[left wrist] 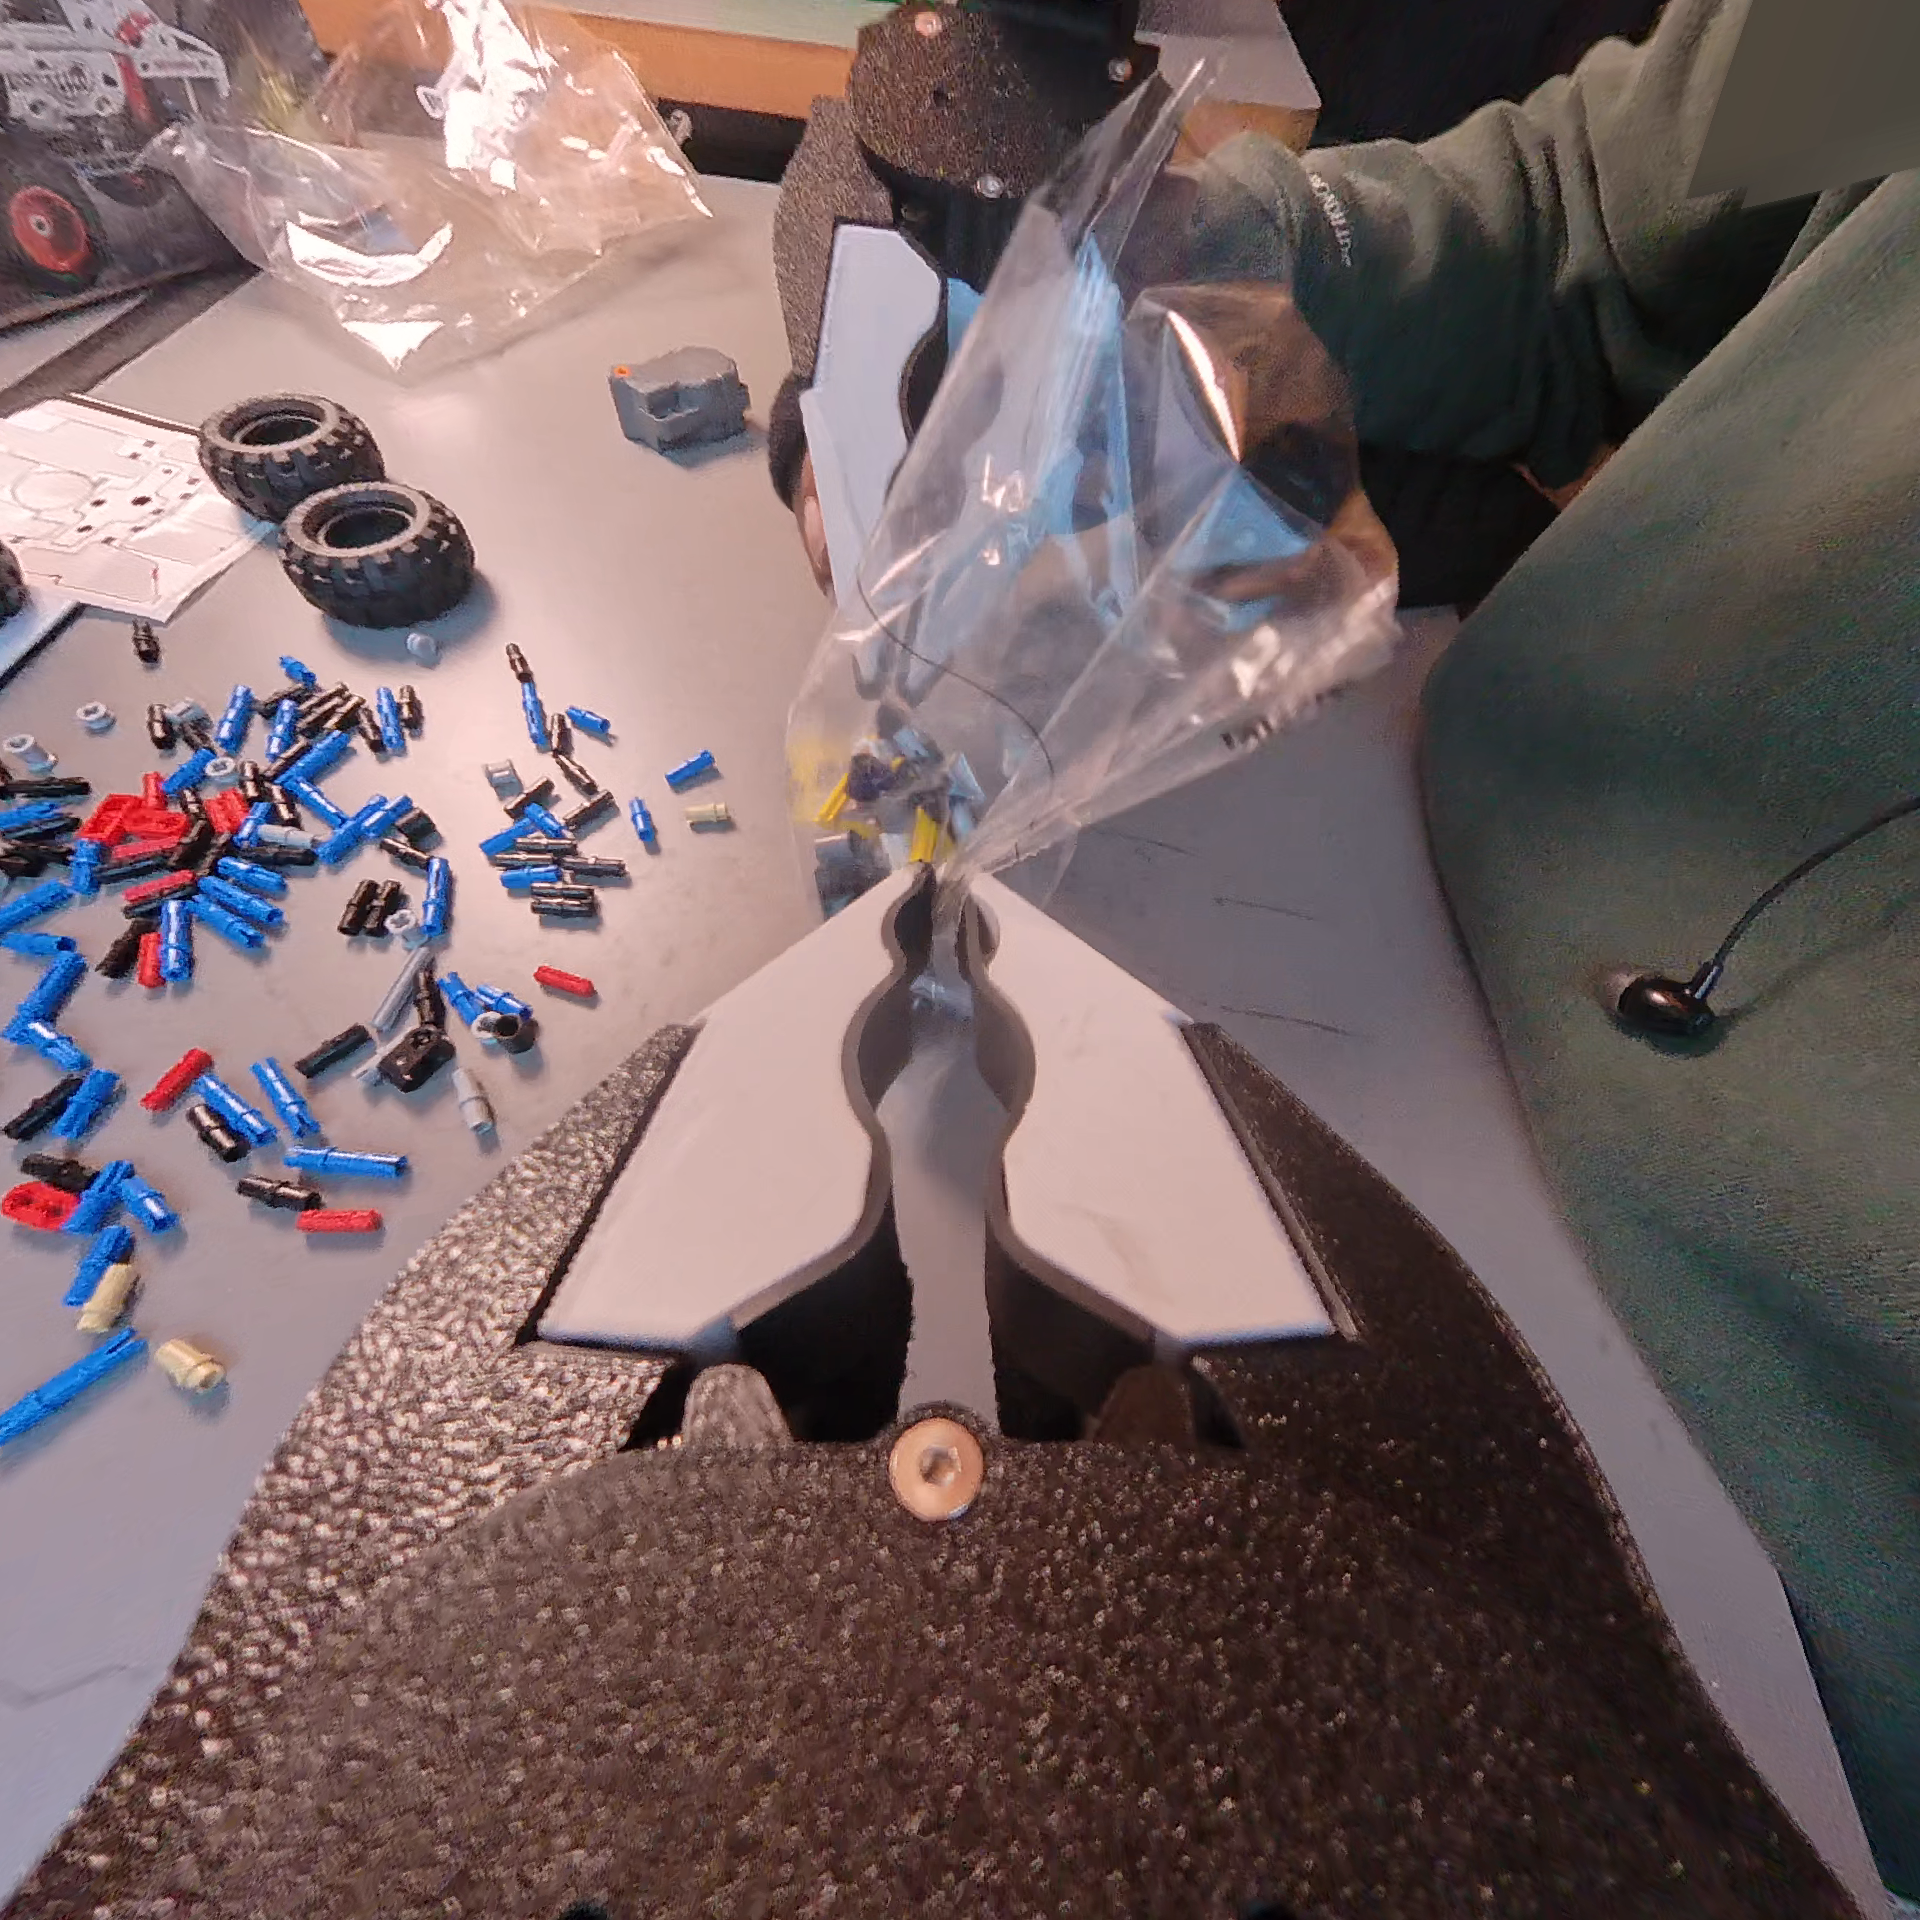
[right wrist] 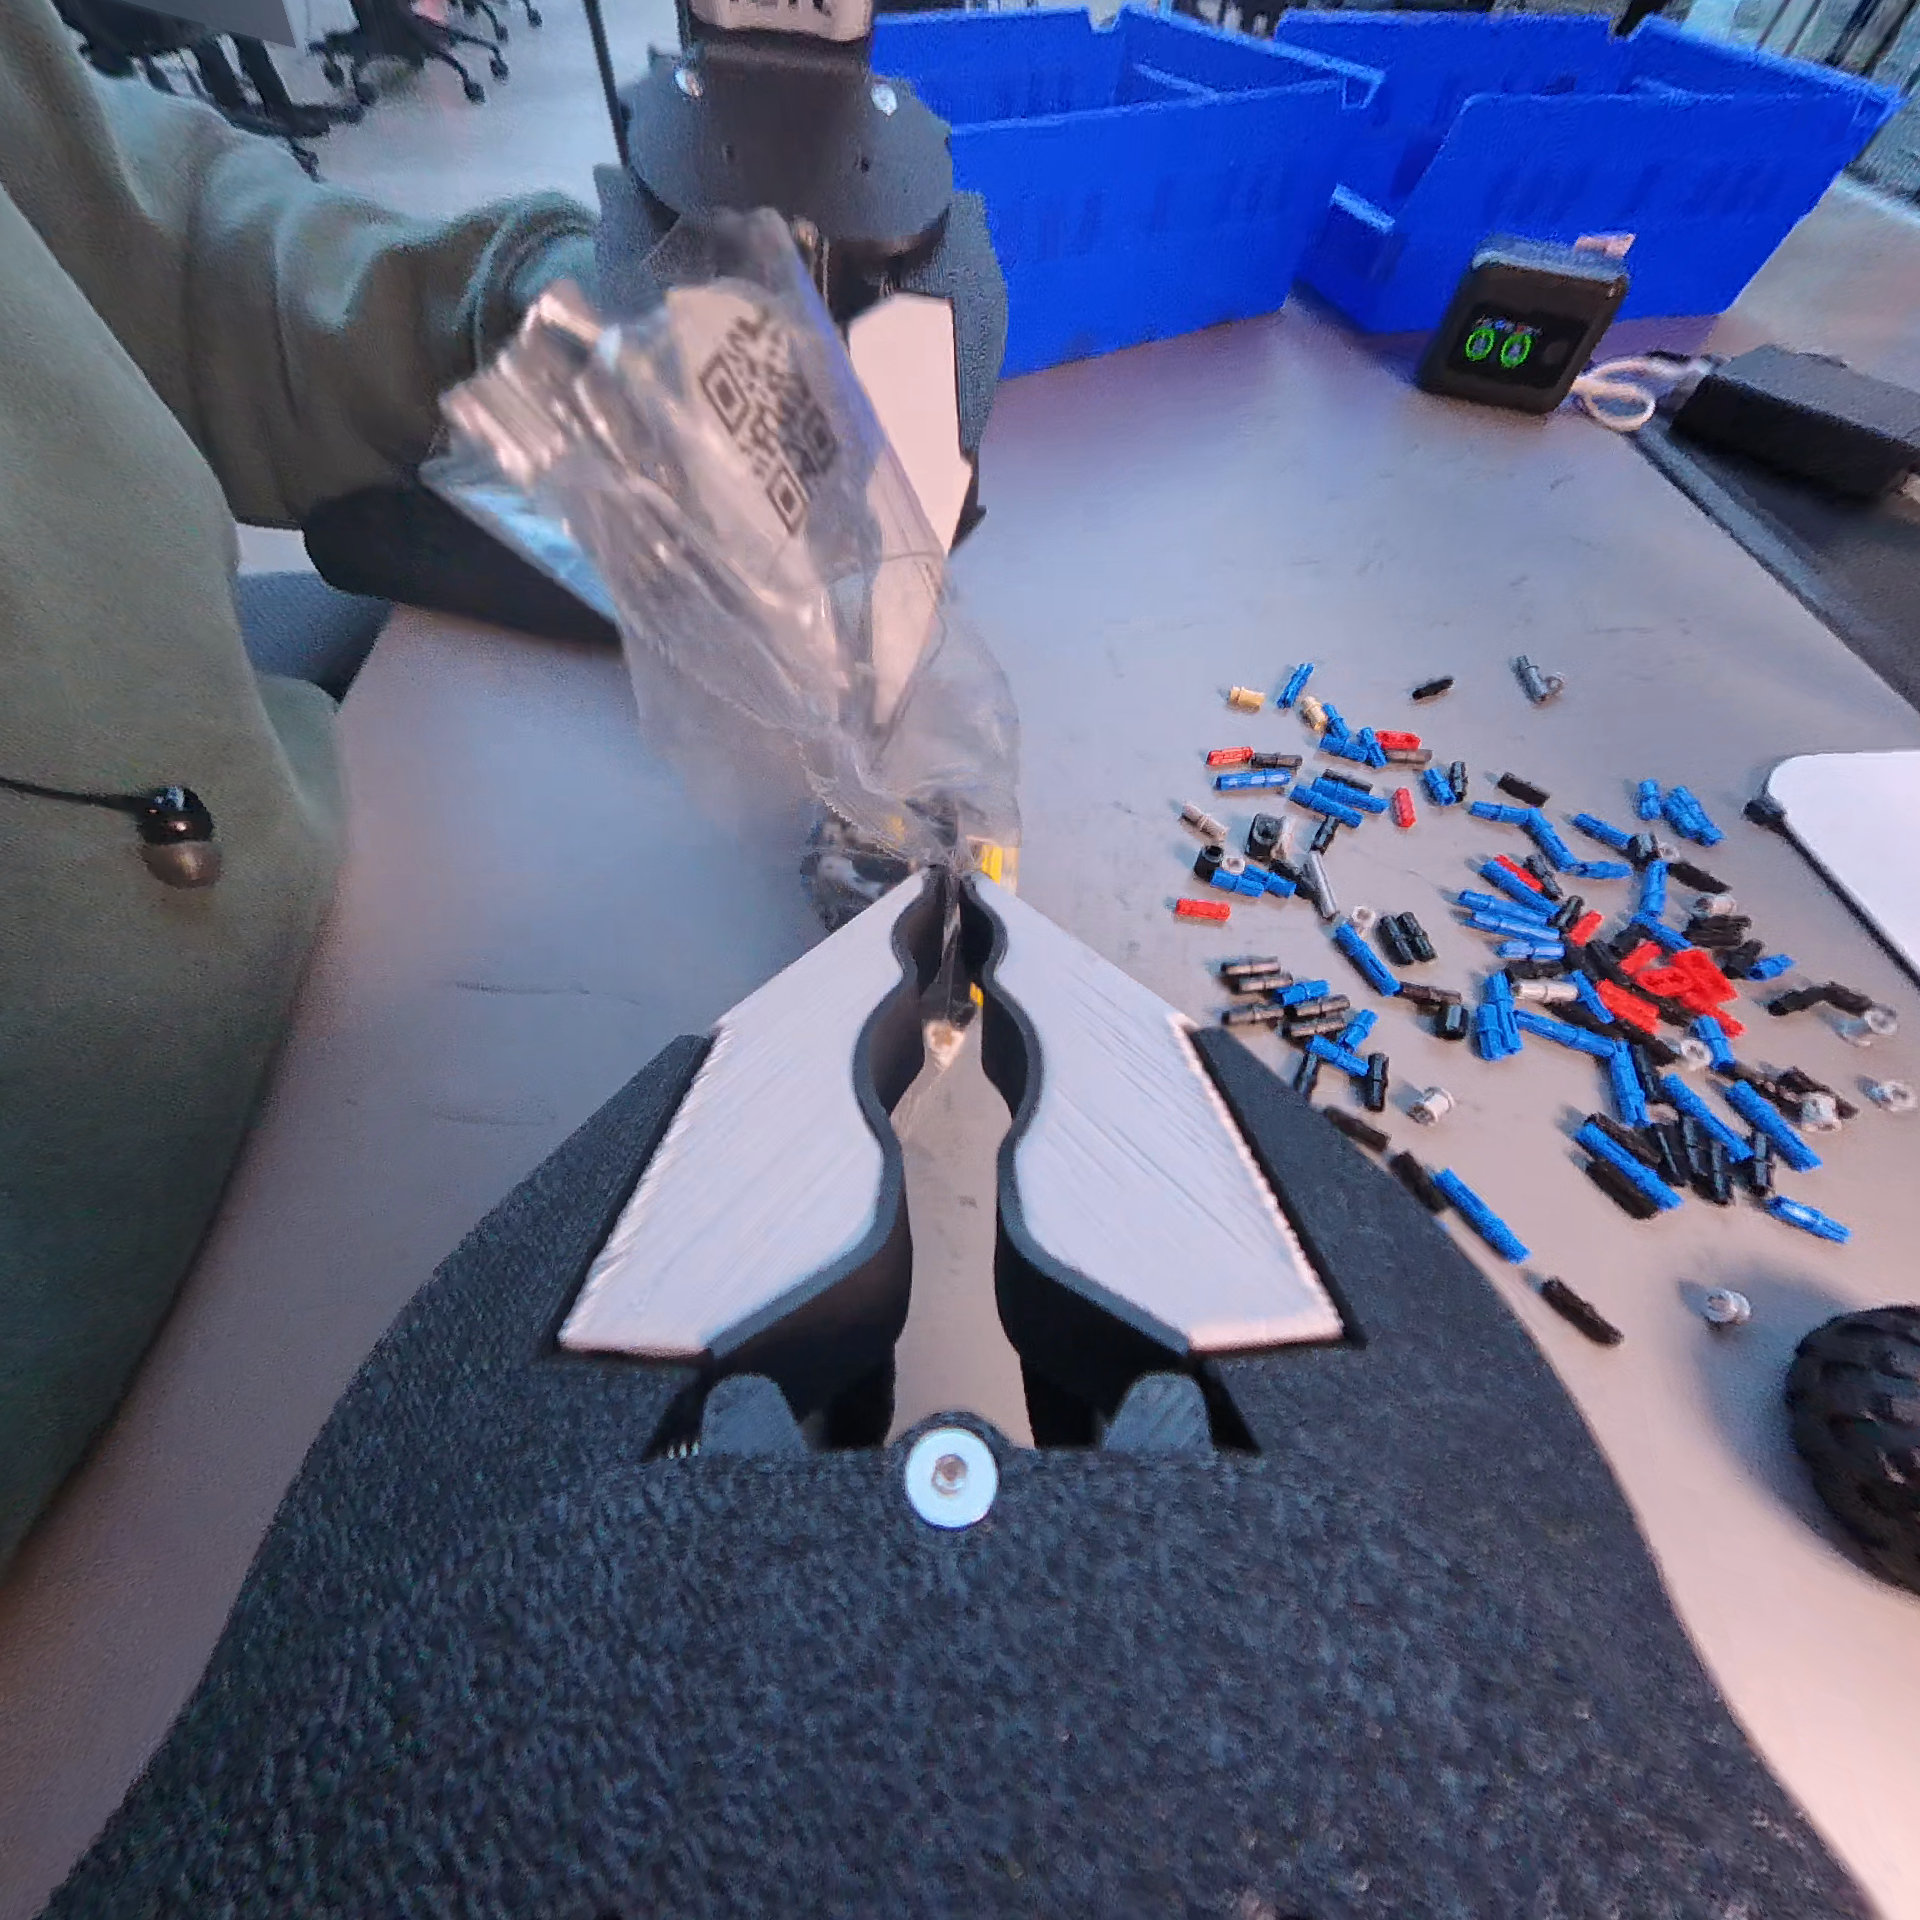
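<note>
A clear plastic bag [left wrist: 1081, 540] holds small yellow, grey and blue building pieces [left wrist: 894, 800] bunched at its lower end. My left gripper [left wrist: 935, 883] is shut on a gathered edge of the bag, just above the grey table [left wrist: 644, 582]. My right gripper [right wrist: 951, 883] is also shut on a twisted part of the same bag [right wrist: 748, 520], next to the pieces. Each gripper faces the other across the bag: the right one shows in the left wrist view [left wrist: 862, 416], and the left one in the right wrist view [right wrist: 914, 416].
Loose blue, black and red pins [left wrist: 239, 894] lie scattered on the table, also in the right wrist view [right wrist: 1558, 935]. Two black tyres [left wrist: 332, 499], a grey block [left wrist: 681, 400], an empty bag [left wrist: 436, 208], a paper sheet [left wrist: 104, 499], blue bins [right wrist: 1195, 177], a small screen device [right wrist: 1522, 327] and a person's green sleeves [left wrist: 1662, 727] are around. Left tips to right tips: about 5 cm.
</note>
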Demonstrator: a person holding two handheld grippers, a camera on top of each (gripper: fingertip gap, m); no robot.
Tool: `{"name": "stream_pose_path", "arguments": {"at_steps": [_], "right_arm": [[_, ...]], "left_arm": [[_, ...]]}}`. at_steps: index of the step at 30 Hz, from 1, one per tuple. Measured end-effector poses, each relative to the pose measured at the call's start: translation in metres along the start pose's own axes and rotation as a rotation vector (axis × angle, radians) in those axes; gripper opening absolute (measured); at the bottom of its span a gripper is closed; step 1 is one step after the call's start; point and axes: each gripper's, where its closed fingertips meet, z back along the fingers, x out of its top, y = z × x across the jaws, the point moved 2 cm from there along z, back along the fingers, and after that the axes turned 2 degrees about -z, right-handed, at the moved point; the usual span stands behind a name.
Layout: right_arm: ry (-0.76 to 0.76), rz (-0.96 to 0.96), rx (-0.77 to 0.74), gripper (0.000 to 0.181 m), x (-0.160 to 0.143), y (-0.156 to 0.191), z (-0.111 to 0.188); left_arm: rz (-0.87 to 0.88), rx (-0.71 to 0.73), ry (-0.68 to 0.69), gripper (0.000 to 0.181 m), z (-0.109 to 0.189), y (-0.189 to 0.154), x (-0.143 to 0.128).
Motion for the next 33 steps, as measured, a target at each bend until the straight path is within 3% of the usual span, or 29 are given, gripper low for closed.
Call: {"name": "stream_pose_path", "arguments": {"at_steps": [2,4,8,9,11,16,19,21,23,25,28,33], "right_arm": [[0.102,-0.021,-0.013,0.0,-0.021,-0.003,-0.001],[0.102,-0.055,-0.014,0.001,-0.029,-0.003,-0.004],[0.091,-0.075,-0.011,0.025,-0.024,-0.005,0.0],[0.093,-0.075,-0.004,0.023,-0.025,-0.003,-0.001],[0.092,-0.058,0.003,0.004,-0.025,0.0,-0.005],[-0.012,-0.125,0.053,0.001,-0.003,0.001,0.007],[0.032,-0.166,0.061,0.0,-0.015,-0.001,0.01],[0.139,-0.161,0.042,0.007,-0.035,-0.001,0.003],[0.152,-0.131,0.042,0.027,-0.037,0.001,-0.001],[0.147,-0.111,0.037,0.033,-0.033,0.002,-0.001],[0.1,-0.097,0.035,0.004,-0.025,0.004,-0.003],[-0.049,-0.215,0.08,0.001,0.0,0.001,0.01]], "left_arm": [[0.009,0.045,0.05,0.004,0.001,0.009,-0.009],[0.061,0.028,0.098,0.007,-0.002,0.011,-0.022],[0.081,0.029,0.076,0.013,0.001,0.012,-0.023],[0.09,0.02,0.069,0.014,0.001,0.011,-0.022],[0.088,0.018,0.083,0.007,-0.002,0.011,-0.022],[0.16,-0.003,0.016,0.002,0.003,0.012,-0.007],[0.248,-0.032,0.032,0.003,0.008,0.015,-0.014],[0.256,-0.032,0.08,0.007,0.003,0.014,-0.026],[0.225,-0.017,0.089,0.016,0.002,0.013,-0.027],[0.205,-0.006,0.074,0.018,0.002,0.013,-0.023],[0.198,-0.007,0.071,0.004,0.0,0.013,-0.021],[0.236,-0.02,-0.013,0.003,0.004,0.012,-0.005]]}}
